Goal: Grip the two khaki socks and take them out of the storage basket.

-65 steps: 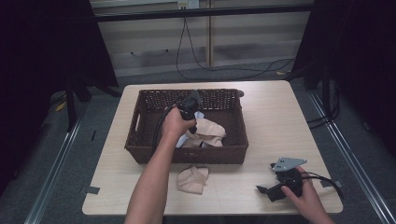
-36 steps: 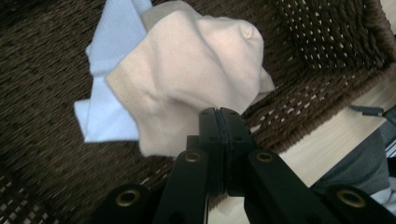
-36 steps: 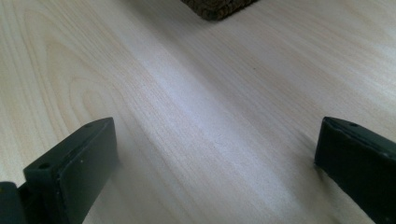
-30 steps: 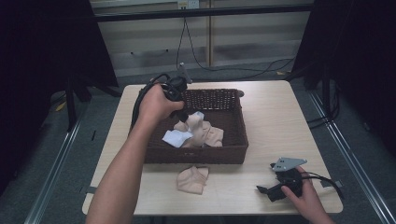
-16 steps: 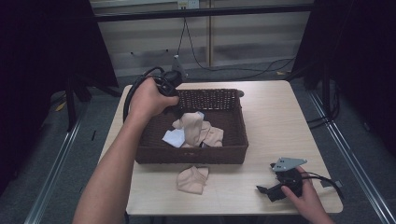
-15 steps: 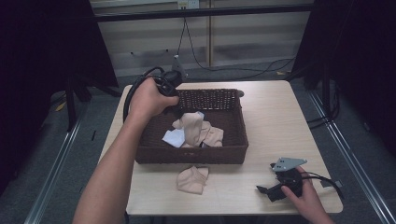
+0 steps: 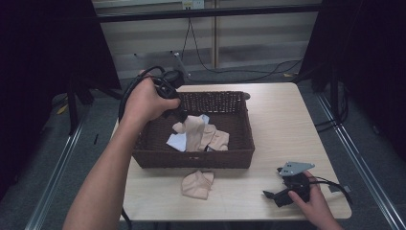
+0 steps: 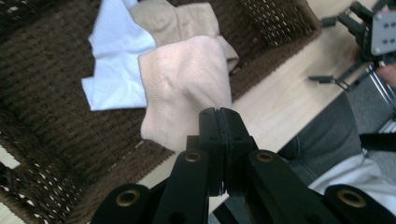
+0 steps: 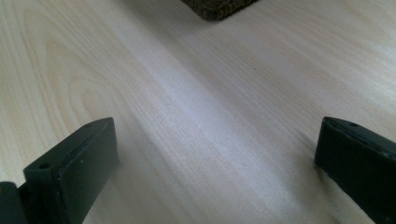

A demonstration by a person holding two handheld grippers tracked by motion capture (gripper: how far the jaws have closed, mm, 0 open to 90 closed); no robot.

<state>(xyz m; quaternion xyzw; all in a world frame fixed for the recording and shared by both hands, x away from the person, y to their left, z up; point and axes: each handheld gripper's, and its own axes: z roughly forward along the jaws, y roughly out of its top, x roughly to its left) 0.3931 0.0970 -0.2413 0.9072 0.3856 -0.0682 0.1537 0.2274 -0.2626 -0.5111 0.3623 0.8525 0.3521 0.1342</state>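
**Beige cloth lifted from the basket**

My left gripper [image 8: 218,122] has its jaws pressed together on a hanging beige knit cloth [image 8: 187,88], held over the dark brown woven wicker basket [image 7: 237,155]. The high view adds my right gripper [image 7: 276,195], jaws spread wide and holding nothing, resting on the pale wooden table [image 7: 282,124]. Count: one white cloth [image 8: 116,70], three beige cloths, one of them lying outside on the table [image 7: 197,183].

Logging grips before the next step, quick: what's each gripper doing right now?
Left gripper: shut on a beige sock, lifted over the basket.
Right gripper: open, holding nothing, low over the table.
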